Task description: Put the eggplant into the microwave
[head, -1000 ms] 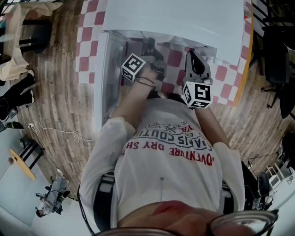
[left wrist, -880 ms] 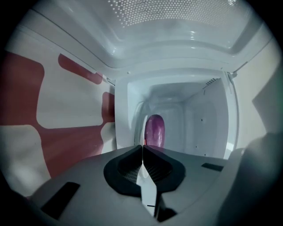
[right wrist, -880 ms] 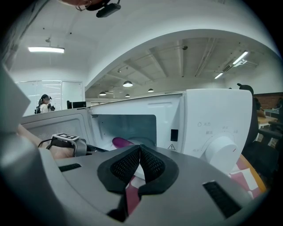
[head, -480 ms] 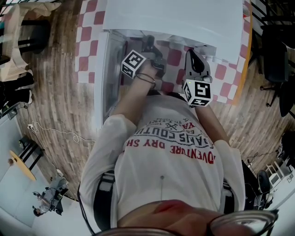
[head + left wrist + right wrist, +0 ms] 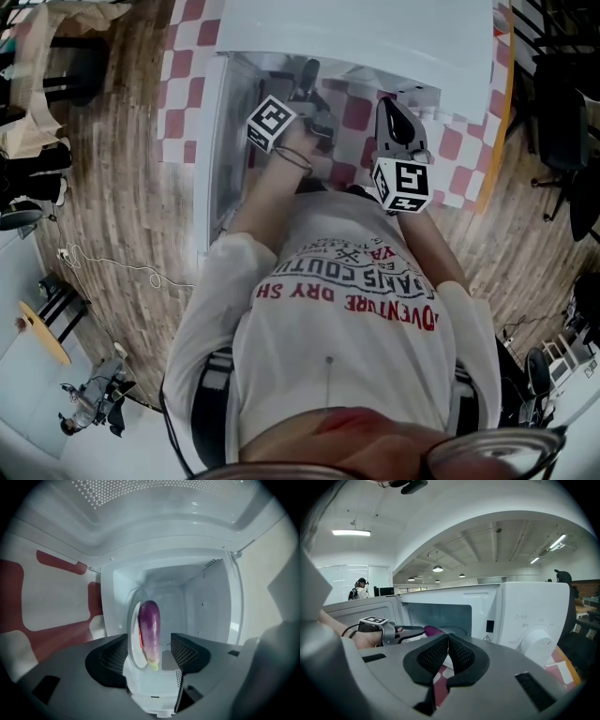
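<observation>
Since a second ago, little has shifted in the head view. The left gripper (image 5: 307,73) reaches as before into the open front of the microwave (image 5: 375,33), which stands on the checked table (image 5: 178,103). The right gripper (image 5: 388,108) waits at the same spot just outside the opening. The door (image 5: 214,159) hangs open toward the table's left edge.

In the left gripper view the jaws are opening. The eggplant (image 5: 150,627) sits between them, but the pads (image 5: 186,651) stand clear of it, so it is released. It lies against the glass plate (image 5: 132,637) deep in the white cavity, stem end toward the camera.

In the right gripper view the jaws are pressed together with nothing between them. They point at the microwave's front, near the edge of its control panel.

The step in hand looks like the let-go, and the task is nearly done. The next move likely calls for drawing the left gripper straight back out, jaws kept wide, so neither pad nudges the eggplant off the plate.
</observation>
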`<state>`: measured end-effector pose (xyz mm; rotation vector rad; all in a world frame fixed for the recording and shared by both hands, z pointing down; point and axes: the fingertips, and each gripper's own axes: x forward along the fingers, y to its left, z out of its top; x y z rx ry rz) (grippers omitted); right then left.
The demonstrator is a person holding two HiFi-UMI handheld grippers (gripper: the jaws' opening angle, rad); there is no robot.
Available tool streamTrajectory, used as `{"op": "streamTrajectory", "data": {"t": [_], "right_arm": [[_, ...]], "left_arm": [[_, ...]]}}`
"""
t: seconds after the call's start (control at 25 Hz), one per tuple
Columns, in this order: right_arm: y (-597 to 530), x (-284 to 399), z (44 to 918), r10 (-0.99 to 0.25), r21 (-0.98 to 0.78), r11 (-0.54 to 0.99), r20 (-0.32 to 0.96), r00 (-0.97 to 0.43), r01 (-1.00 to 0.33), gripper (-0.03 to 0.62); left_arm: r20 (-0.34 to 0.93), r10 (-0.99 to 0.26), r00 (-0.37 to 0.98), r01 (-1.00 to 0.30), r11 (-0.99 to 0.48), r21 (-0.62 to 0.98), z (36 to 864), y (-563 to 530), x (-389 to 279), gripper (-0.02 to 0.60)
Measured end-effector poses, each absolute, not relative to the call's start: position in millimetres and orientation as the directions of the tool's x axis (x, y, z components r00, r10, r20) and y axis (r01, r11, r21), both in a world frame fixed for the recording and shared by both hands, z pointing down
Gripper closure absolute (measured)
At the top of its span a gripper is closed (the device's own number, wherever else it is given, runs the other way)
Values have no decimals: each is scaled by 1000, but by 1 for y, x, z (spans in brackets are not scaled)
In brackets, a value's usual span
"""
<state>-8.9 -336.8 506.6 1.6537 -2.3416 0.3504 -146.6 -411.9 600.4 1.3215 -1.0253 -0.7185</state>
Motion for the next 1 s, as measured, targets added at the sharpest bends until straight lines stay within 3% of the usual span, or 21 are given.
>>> {"op": "streamTrajectory", "data": {"t": [0.24,0.28,0.4,0.44,0.72,1.0], "right_arm": [[-328,-14,502,-877,-44,356,328,-350,-933,569],[-326,-15,500,-877,-43,360,325,-354,-932,569],[-321,-17,496,-878,-42,366,315,-360,-930,569],[-320,-18,494,-879,-42,367,311,-362,-929,569],[-312,-20,480,-884,-42,382,274,-379,-923,569],[-309,-14,466,-899,-18,371,245,-364,-928,569]], "left_arm": [[213,-879,427,-200,138,970,594,-386,-150,298],[220,-875,431,-228,130,965,591,-381,-151,319],[238,-857,457,-333,83,939,581,-369,-152,528],[236,-851,469,-360,59,931,577,-365,-151,546],[204,-810,550,-529,-148,836,536,-340,-137,558],[216,-791,573,-778,-441,448,485,-320,-117,558]]}}
